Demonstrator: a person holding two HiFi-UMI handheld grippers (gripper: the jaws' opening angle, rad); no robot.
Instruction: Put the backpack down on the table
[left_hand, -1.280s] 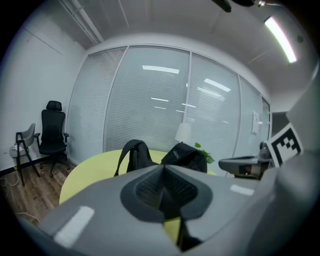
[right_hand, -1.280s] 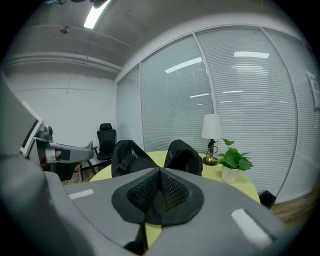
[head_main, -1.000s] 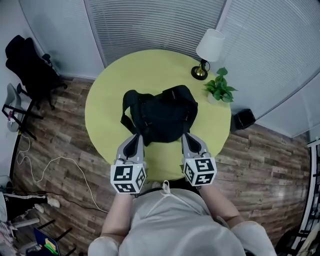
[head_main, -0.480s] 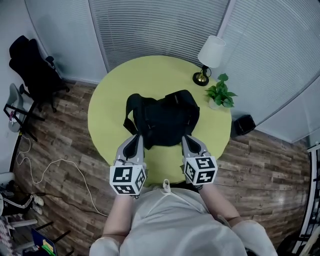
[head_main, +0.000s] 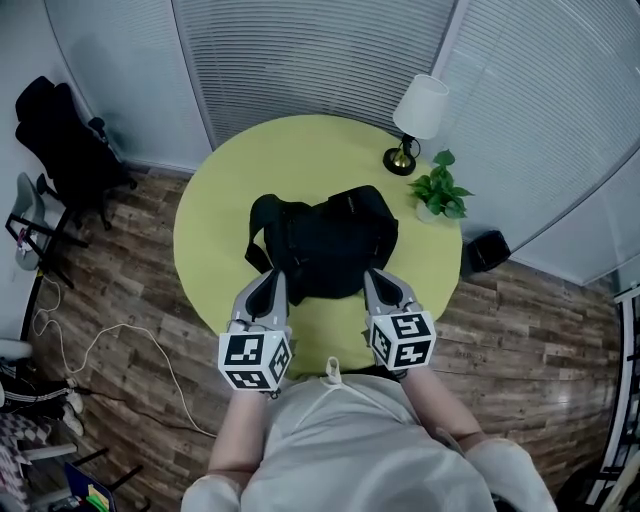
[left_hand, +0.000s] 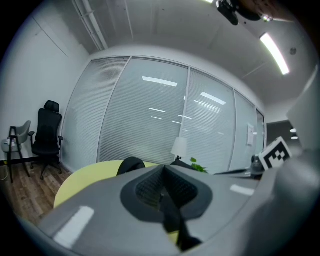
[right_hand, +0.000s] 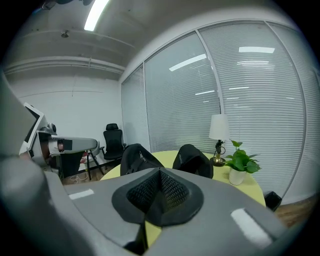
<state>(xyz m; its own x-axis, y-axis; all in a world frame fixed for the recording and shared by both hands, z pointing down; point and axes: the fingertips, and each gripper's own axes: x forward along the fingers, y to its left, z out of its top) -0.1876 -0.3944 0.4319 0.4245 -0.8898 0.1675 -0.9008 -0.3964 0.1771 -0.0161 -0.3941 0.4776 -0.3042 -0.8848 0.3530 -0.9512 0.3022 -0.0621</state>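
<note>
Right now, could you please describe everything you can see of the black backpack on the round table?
The backpack is black and looks like soft fabric. It lies slumped on the yellow-green round table, in the half nearer the person. Its shoulder straps loop out at the left side. From the right gripper view it rises in two rounded humps, and a zipper line shows on the left one. The left gripper and the right gripper reach its near edge with their fingers closed. No fabric shows between them. The lamp and the plant stand apart from it.
</note>
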